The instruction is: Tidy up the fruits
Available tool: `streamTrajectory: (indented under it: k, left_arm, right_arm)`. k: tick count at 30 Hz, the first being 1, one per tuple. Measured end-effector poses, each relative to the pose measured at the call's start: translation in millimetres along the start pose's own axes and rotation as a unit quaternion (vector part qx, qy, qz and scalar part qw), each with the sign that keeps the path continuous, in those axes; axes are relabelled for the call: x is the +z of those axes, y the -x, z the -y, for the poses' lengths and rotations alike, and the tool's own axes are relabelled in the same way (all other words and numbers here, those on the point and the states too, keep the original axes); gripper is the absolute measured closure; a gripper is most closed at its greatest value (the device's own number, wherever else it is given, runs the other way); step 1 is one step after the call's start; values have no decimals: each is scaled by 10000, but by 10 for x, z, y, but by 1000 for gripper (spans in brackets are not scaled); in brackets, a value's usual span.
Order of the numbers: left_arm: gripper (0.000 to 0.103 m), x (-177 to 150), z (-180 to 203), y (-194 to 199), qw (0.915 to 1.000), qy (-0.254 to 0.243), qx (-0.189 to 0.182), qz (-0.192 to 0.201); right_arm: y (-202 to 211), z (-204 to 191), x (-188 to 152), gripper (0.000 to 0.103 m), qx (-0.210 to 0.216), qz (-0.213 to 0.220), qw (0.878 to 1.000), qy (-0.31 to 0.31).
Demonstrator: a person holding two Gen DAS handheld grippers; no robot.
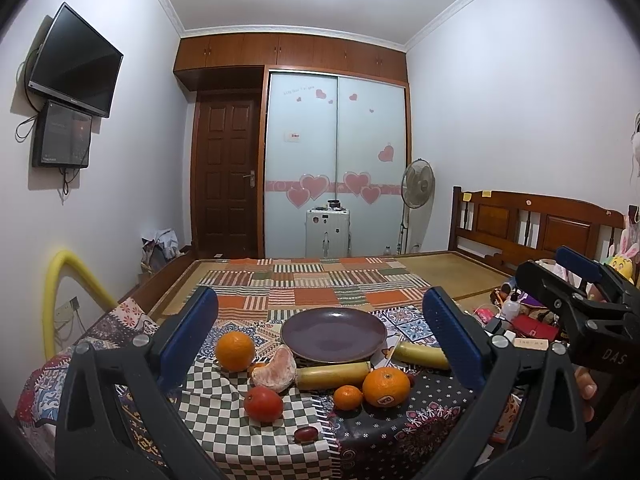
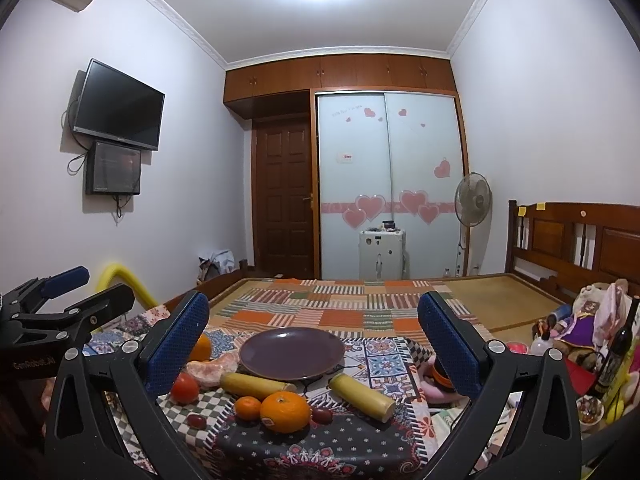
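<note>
An empty purple plate (image 1: pixel 334 334) (image 2: pixel 292 354) lies on the patterned cloth. In front of it are a large orange (image 1: pixel 235 351), a peeled citrus piece (image 1: pixel 276 370), a tomato (image 1: pixel 263 403), two peeled banana pieces (image 1: pixel 334 375) (image 1: pixel 420 354), a small mandarin (image 1: pixel 348 397), a stickered orange (image 1: pixel 386 386) (image 2: pixel 285 412) and a dark red grape (image 1: pixel 306 433). My left gripper (image 1: pixel 320 300) hovers open above the fruit, holding nothing. My right gripper (image 2: pixel 314 304) is likewise open and empty, further right. A second grape (image 2: pixel 322 415) sits beside the stickered orange.
The fruit lies on a bed with a patchwork cover (image 1: pixel 320 284) and a wooden headboard (image 1: pixel 532 224). Toys, a dark bottle (image 2: pixel 616 356) and small clutter crowd the right side. A yellow foam tube (image 1: pixel 60 280) arches at the left edge. A fan (image 1: pixel 418 184) and a white suitcase (image 1: pixel 327 232) stand far back.
</note>
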State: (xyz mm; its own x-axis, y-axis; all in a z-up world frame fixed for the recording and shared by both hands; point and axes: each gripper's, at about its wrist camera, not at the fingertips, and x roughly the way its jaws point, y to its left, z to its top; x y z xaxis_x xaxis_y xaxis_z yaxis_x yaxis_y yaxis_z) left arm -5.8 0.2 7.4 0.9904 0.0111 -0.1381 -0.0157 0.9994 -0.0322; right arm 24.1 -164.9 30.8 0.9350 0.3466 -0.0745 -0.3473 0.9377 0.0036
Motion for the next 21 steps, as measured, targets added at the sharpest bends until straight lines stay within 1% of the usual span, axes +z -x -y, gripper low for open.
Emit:
streamTrajectory:
  k: [21]
  left_arm:
    - [0, -7, -19, -17, 10000, 54, 11, -25]
  right_arm:
    - [-1, 1, -4, 0, 28, -13, 10000, -19]
